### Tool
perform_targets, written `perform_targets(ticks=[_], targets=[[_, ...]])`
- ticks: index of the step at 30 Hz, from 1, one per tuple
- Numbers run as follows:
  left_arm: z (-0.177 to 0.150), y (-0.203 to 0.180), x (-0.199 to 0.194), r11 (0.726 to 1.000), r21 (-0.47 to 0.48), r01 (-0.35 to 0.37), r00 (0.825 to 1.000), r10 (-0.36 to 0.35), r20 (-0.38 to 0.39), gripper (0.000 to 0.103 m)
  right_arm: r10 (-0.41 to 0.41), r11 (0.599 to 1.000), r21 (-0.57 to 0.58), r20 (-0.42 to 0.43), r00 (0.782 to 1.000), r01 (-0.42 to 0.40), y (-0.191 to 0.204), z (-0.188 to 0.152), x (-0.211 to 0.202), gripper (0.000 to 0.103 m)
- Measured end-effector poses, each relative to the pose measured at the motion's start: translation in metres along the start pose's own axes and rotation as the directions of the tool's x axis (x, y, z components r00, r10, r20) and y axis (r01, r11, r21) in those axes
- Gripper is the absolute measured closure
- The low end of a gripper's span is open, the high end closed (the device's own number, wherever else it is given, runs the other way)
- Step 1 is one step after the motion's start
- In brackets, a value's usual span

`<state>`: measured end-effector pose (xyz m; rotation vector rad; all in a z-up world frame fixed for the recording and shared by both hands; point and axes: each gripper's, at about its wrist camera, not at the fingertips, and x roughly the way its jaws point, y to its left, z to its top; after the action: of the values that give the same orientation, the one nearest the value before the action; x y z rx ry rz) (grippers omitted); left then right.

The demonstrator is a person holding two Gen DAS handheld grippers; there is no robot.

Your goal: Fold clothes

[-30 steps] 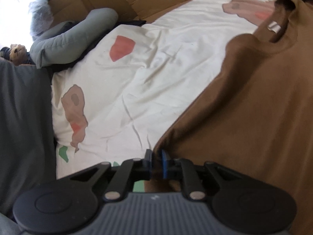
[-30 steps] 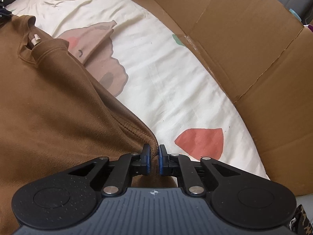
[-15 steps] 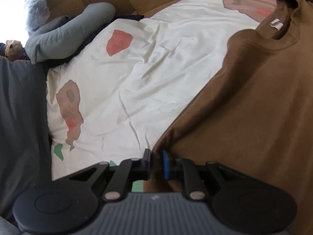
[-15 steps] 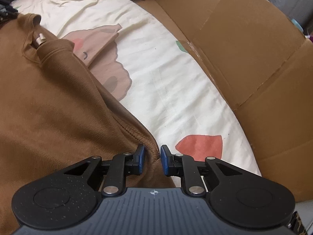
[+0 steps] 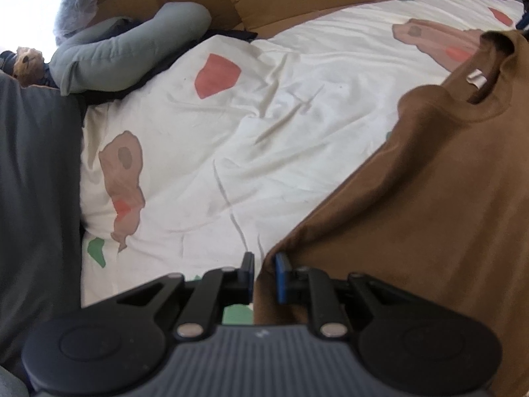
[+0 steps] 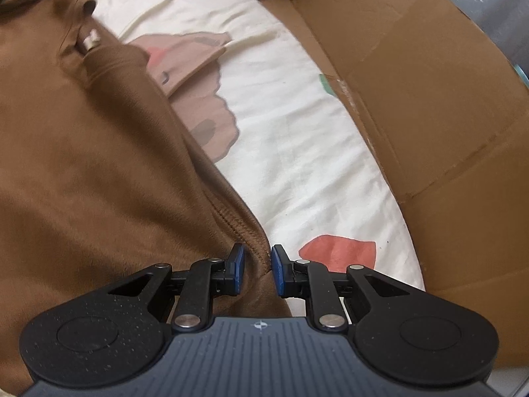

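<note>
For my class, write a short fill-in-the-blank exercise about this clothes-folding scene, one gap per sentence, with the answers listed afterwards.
1. The garment being folded is ____ in colour.
2. It lies on a cream bedsheet printed with red, green and ____ patches.
3. The wall beside the bed in the right wrist view is made of ____.
4. The hem of the garment sits between the pads of the left tongs and the ____ tongs.

Answers: brown; brown; cardboard; right

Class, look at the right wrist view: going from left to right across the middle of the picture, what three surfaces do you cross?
brown sweatshirt → patterned white bedsheet → cardboard box wall
</note>
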<state>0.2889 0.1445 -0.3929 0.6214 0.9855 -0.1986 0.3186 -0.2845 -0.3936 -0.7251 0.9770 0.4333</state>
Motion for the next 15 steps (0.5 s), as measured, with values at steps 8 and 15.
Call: perform_targets(ticks=[8, 15], targets=[[-0.002, -0.001, 0.016, 1.0, -0.018, 0.018, 0.999, -0.018, -0.038, 0.088, 0.011, 1.0, 0.005, -0.034, 0.999, -0.01, 0.001, 0.0, 0.007, 0.094], [-0.004, -0.005, 0.005, 0.999, 0.025, -0.03, 1.0, 0.029, 0.006, 0.096, -0.041, 0.999, 0.012, -0.02, 0.999, 0.041, 0.002, 0.002, 0.0, 0.099]])
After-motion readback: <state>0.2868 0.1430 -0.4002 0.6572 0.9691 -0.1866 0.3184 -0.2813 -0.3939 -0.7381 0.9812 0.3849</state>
